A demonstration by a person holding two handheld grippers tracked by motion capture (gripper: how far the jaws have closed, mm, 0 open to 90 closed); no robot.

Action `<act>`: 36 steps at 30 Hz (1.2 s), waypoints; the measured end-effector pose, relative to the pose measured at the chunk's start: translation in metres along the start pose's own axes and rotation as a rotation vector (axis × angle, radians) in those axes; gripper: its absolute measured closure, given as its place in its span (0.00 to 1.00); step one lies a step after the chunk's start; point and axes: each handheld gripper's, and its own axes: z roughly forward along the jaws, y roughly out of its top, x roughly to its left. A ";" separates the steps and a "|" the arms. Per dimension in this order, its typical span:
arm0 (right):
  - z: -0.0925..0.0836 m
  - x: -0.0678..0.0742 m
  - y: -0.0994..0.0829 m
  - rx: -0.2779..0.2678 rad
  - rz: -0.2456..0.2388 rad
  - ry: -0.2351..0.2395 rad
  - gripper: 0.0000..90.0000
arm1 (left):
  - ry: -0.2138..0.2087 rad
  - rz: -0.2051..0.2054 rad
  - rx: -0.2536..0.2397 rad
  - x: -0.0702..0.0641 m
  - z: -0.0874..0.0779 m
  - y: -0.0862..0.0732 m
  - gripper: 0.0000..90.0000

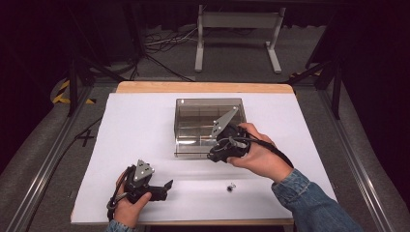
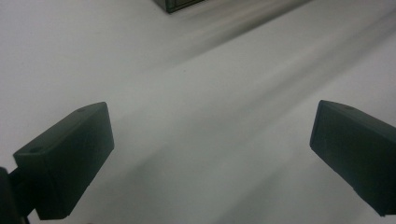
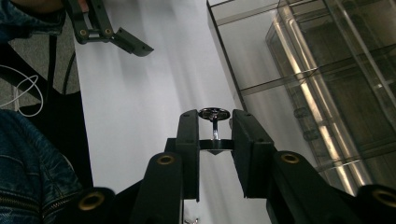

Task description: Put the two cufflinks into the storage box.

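My right gripper point(image 1: 216, 153) hovers at the near right side of a clear, smoky plastic compartment box point(image 1: 193, 102). In the right gripper view its jaws point(image 3: 215, 136) are shut on a small shiny screw point(image 3: 214, 113) with a round head, held above the white sheet beside the box point(image 3: 327, 84). A second small screw point(image 1: 231, 186) lies loose on the sheet near the table's front edge. My left gripper point(image 1: 164, 187) rests low at the front left, and its jaws point(image 2: 210, 140) stand wide open with nothing between them.
A white sheet point(image 1: 135, 130) covers the wooden table. The left gripper point(image 3: 123, 43) appears far off in the right gripper view. Behind the table stand a white metal frame point(image 1: 237, 34) and floor cables point(image 1: 164, 41). Metal rails run along both sides.
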 end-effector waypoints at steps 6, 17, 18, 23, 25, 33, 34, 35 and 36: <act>-0.004 -0.006 0.005 -0.013 0.014 -0.010 0.81 | 0.002 -0.005 -0.004 0.000 0.000 0.000 0.00; -0.005 -0.019 0.014 -0.027 0.044 -0.029 0.81 | 0.006 -0.006 -0.009 0.001 0.000 0.000 0.00; -0.005 -0.019 0.014 -0.027 0.044 -0.029 0.81 | 0.006 -0.006 -0.009 0.001 0.000 0.000 0.00; -0.001 -0.026 0.015 -0.029 0.061 -0.049 0.81 | 0.005 -0.005 -0.005 0.000 0.000 0.000 0.00; 0.000 -0.028 0.016 -0.028 0.065 -0.049 0.81 | 0.005 0.004 -0.004 -0.001 0.001 0.000 0.00; 0.006 -0.037 0.020 -0.013 0.095 -0.079 0.81 | 0.004 -0.003 -0.004 0.000 0.000 0.000 0.00; 0.008 -0.038 0.021 -0.004 0.102 -0.089 0.81 | 0.004 -0.003 -0.003 0.000 0.000 0.000 0.00; 0.009 -0.040 0.021 -0.002 0.097 -0.093 0.81 | 0.003 -0.001 -0.004 0.000 0.000 0.000 0.00; 0.009 -0.040 0.021 -0.002 0.097 -0.093 0.81 | 0.003 0.000 -0.002 0.000 0.000 0.000 0.00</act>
